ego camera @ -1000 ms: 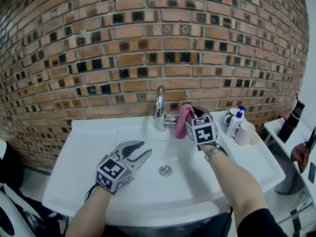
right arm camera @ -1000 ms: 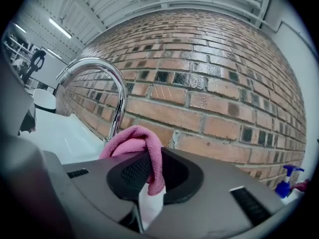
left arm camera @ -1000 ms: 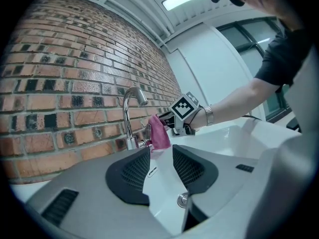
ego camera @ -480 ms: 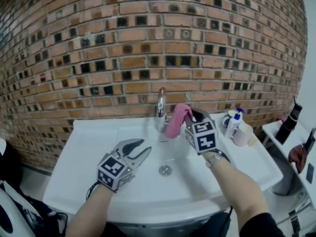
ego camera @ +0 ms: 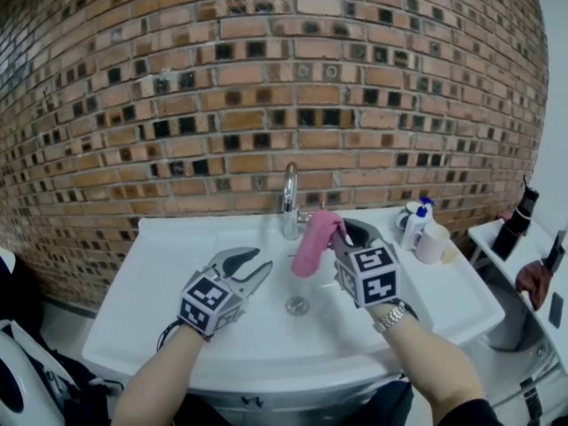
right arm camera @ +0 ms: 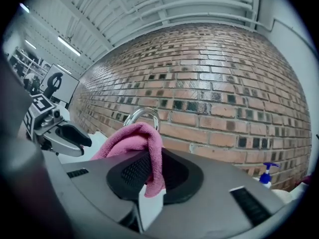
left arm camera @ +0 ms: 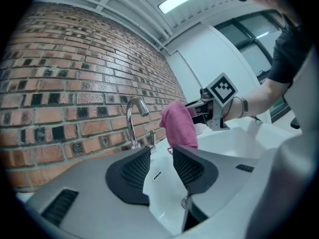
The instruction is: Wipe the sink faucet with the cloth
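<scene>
A chrome faucet [ego camera: 289, 198] rises at the back of the white sink [ego camera: 160, 264]. My right gripper [ego camera: 344, 238] is shut on a pink cloth [ego camera: 315, 240], which hangs over the basin just in front and to the right of the faucet, apart from it. In the right gripper view the cloth [right arm camera: 133, 138] is pinched between the jaws of the right gripper [right arm camera: 149, 168], with the faucet [right arm camera: 142, 114] behind it. My left gripper [ego camera: 253, 269] hovers open over the basin's left side, holding nothing. The left gripper view shows the left gripper [left arm camera: 162, 156], the faucet [left arm camera: 132, 121] and the cloth [left arm camera: 178, 125] beyond.
The drain [ego camera: 297, 305] lies below the cloth. A blue-pump soap bottle [ego camera: 415, 224] and a white cup [ego camera: 434, 242] stand on the sink's right back corner. Behind is a brick wall [ego camera: 177, 105]. A side table with a dark bottle [ego camera: 519, 220] is at the far right.
My right gripper has drawn back from the faucet toward me with the cloth, which now hangs over the basin. The left gripper has stayed in place, open.
</scene>
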`<state>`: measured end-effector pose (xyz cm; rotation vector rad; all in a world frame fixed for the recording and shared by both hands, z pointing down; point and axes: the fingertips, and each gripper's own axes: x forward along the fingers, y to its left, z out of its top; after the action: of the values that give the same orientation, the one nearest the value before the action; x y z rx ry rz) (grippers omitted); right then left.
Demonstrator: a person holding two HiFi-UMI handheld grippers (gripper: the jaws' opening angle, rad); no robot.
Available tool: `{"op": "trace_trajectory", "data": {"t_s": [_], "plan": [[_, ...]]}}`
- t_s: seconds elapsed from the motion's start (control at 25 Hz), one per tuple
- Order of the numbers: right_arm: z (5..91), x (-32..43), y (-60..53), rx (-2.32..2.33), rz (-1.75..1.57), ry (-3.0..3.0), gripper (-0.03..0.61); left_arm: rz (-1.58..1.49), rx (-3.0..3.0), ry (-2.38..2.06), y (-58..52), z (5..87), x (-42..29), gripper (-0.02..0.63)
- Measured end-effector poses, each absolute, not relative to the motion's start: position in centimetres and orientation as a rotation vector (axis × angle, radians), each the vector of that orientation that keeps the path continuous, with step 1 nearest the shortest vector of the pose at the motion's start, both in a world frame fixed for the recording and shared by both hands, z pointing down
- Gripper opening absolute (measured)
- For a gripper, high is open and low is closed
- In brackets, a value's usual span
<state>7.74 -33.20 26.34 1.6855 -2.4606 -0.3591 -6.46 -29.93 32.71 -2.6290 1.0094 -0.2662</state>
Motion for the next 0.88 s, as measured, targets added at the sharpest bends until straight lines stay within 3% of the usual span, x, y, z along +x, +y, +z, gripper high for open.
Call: {"op": "trace_trajectory", "data": {"t_s": [0.36,0.88], "plan": [[27.9,6.3,-29.1,1.625,-0.257,-2.576,0.052,-0.292,-2.599,1.027,-27.8,30.4,-4.9,0.106],[31.8,4.3,-25.3,1.557,-0.134,-2.651,0.052,-0.079,-2.742,1.171,-25.1,31.8,-5.5,0.035]]}}
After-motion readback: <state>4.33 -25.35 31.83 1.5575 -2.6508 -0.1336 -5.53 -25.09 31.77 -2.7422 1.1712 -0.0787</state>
